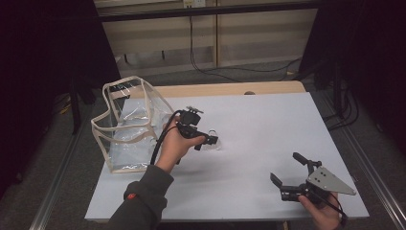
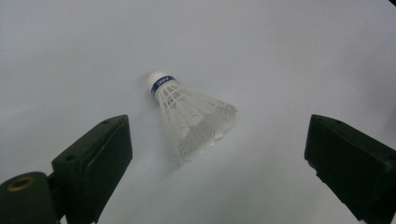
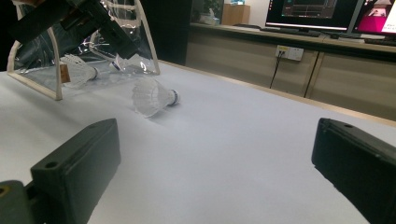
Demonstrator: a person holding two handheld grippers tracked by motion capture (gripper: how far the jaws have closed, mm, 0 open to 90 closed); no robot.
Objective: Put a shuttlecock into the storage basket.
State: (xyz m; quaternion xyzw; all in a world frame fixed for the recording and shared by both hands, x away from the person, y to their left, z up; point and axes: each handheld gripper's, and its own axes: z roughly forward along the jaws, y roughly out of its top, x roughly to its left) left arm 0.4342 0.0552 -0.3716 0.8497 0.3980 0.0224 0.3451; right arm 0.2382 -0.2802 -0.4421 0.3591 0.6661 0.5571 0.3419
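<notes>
A white feather shuttlecock (image 2: 191, 116) with a blue band at its cork lies on its side on the white table. My left gripper (image 2: 217, 140) hovers over it, open, with a jaw on either side and nothing held. In the high view, the left gripper (image 1: 209, 140) sits mid-table, partly covering the shuttlecock (image 1: 214, 145). My right gripper (image 1: 286, 167) stands open near the front right of the table, empty. From the right gripper view, the right gripper (image 3: 215, 154) faces the shuttlecock (image 3: 152, 98) from a distance, and the left gripper (image 3: 109, 35) hangs above it.
A clear plastic bag (image 1: 127, 124) with cream trim stands open at the table's left. Another shuttlecock (image 3: 79, 70) lies inside the bag (image 3: 56, 88). Cables run along the floor behind the table's far edge (image 1: 230, 88). Monitors (image 3: 313, 11) stand on a counter beyond.
</notes>
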